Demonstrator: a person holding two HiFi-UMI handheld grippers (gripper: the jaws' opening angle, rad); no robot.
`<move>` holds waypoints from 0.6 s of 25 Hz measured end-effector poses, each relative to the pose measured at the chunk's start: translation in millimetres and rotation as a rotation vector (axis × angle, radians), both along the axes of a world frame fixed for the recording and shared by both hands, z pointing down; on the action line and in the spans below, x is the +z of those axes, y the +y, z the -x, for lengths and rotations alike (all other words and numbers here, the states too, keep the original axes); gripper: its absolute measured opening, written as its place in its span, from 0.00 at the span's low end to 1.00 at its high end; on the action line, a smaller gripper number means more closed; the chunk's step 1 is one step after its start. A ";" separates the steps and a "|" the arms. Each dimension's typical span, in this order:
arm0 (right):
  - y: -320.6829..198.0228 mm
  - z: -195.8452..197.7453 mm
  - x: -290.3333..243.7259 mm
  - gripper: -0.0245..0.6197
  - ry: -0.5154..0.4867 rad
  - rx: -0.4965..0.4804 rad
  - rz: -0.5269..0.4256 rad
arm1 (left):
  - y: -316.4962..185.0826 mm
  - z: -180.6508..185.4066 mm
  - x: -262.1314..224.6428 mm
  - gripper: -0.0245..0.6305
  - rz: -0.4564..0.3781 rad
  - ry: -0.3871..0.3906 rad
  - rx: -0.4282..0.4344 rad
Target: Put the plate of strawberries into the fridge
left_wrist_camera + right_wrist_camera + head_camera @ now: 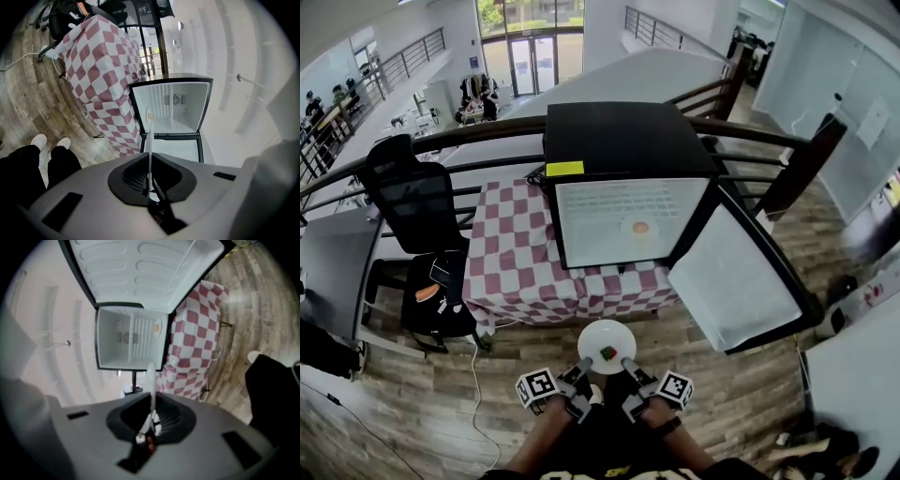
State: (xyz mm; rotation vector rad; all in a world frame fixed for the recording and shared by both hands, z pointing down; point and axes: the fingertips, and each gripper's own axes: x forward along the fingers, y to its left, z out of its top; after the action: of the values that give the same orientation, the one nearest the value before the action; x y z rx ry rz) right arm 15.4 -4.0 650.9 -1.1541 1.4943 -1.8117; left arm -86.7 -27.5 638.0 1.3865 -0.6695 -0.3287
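A white plate (607,343) with a red strawberry (607,353) on it hangs low in front of me, held by its rim from both sides. My left gripper (581,373) is shut on the plate's left near edge and my right gripper (630,368) is shut on its right near edge. In each gripper view the plate shows edge-on as a thin white line between the jaws: plate (150,150), plate (150,383). The black fridge (628,150) stands ahead with its door (736,281) swung open to the right and its white inside (623,217) showing.
An orange item (640,228) sits inside the fridge. A table with a red-and-white checked cloth (511,258) stands behind and left of the fridge. A black office chair (417,216) is further left. A railing (478,131) runs behind. My legs and shoes (40,140) stand on the wooden floor.
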 end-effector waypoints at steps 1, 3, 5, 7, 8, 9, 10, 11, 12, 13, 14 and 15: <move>-2.2 -1.0 4.9 0.09 -0.004 0.001 0.008 | -2.7 -1.2 2.4 0.09 0.005 -0.004 0.002; -6.8 -2.5 12.7 0.09 -0.008 -0.002 0.025 | -6.7 -2.5 8.1 0.09 0.020 -0.013 0.000; -15.9 -3.5 18.5 0.09 -0.013 -0.006 0.041 | -14.9 -2.2 15.3 0.09 0.030 -0.021 -0.008; -32.6 -4.3 23.2 0.09 -0.027 -0.010 0.048 | -30.6 -2.6 20.2 0.09 0.033 -0.024 -0.021; -42.1 -4.4 24.8 0.09 -0.031 -0.015 0.048 | -39.4 -2.9 21.4 0.09 0.033 -0.027 -0.030; -51.6 -4.4 25.4 0.09 -0.028 -0.023 0.045 | -48.3 -3.3 22.0 0.09 0.031 -0.031 -0.040; -61.3 -4.6 24.9 0.09 -0.018 -0.036 0.039 | -57.4 -3.7 21.9 0.09 0.025 -0.037 -0.049; -71.4 -5.3 23.6 0.09 -0.002 -0.051 0.032 | -67.1 -4.7 21.3 0.09 0.018 -0.042 -0.057; -82.0 -6.9 22.4 0.09 0.011 -0.065 0.026 | -77.3 -6.3 20.7 0.09 0.011 -0.046 -0.063; -92.7 -9.0 21.9 0.09 0.018 -0.073 0.022 | -87.5 -8.4 20.6 0.09 0.008 -0.047 -0.069; -103.2 -11.4 22.5 0.09 0.018 -0.076 0.018 | -97.6 -10.7 21.2 0.09 0.008 -0.049 -0.074; -113.0 -13.8 24.1 0.09 0.015 -0.077 0.017 | -107.1 -12.9 22.4 0.09 0.010 -0.051 -0.079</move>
State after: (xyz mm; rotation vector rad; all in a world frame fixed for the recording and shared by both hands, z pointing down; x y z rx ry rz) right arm 29.2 -117.1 675.0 -1.1349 1.5545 -1.8734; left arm -73.8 -134.6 660.5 1.3650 -0.7688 -0.3534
